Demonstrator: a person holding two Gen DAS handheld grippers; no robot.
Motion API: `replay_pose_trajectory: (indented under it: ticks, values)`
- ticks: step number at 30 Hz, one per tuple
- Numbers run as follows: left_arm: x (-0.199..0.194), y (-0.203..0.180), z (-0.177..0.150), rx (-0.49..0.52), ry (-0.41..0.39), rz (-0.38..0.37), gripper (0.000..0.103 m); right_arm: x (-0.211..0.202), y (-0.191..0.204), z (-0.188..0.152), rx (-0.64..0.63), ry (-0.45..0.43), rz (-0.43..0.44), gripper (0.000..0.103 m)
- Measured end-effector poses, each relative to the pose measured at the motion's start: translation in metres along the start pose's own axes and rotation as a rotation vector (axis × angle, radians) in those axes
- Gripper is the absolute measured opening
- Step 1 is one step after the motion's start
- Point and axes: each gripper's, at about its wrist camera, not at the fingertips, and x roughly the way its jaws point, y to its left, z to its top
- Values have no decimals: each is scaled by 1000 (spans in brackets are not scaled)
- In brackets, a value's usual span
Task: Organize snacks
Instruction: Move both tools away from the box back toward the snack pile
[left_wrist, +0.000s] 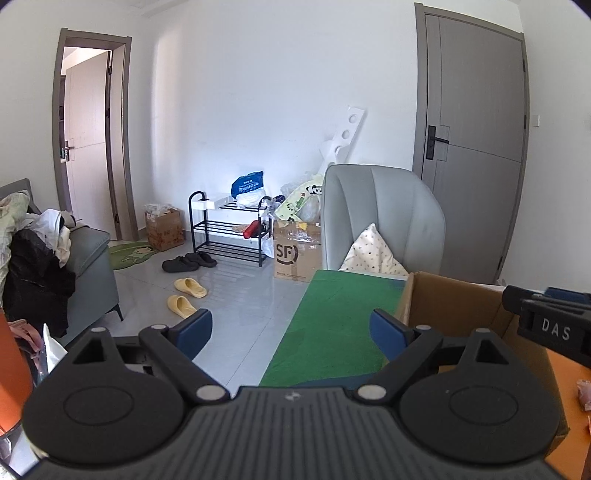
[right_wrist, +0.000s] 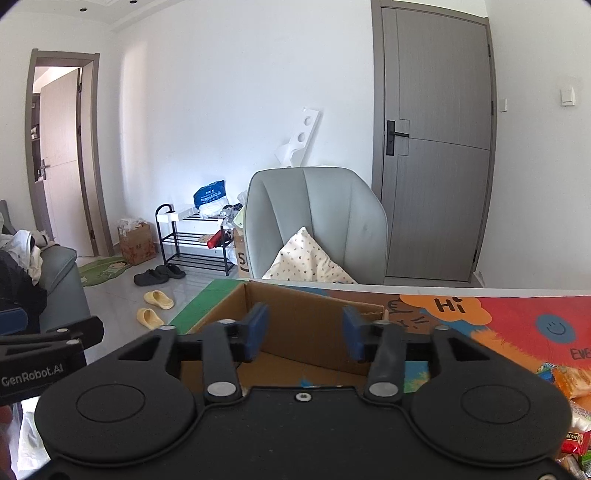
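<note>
An open cardboard box (right_wrist: 306, 325) stands on the table with its bare floor showing; in the left wrist view the cardboard box (left_wrist: 454, 306) lies at the right. My right gripper (right_wrist: 306, 332) hovers over the box, open, nothing between its blue pads. My left gripper (left_wrist: 291, 328) is open and wide over the table's green mat (left_wrist: 332, 325), left of the box, holding nothing. Snack packets (right_wrist: 570, 391) lie at the table's right edge, partly cut off. The right gripper's body (left_wrist: 546, 321) shows in the left wrist view.
A grey chair (right_wrist: 317, 218) with a dotted cushion (right_wrist: 306, 258) stands behind the table. A colourful mat with "Hi" (right_wrist: 480, 321) covers the table's right part. On the floor to the left are yellow slippers (left_wrist: 186, 295), a shoe rack (left_wrist: 229, 229), cardboard boxes and a sofa (left_wrist: 88, 258).
</note>
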Motion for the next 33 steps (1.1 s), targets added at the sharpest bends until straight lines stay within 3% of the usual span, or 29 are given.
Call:
replay_pose_trajectory:
  ticks: [6, 16, 27, 33]
  values:
    - [-4, -10, 1, 18, -4, -5, 92, -14, -16, 0, 34, -9, 2, 71]
    - [-19, -38, -5, 50, -6, -62, 92, -39, -46, -14, 55, -11, -62, 96]
    - [-44, -85, -19, 114, -61, -119, 92, -64, -91, -33, 112, 8, -212, 103]
    - [-51, -114, -30, 138, -21, -193, 92, -83, -125, -49, 143, 17, -297, 103]
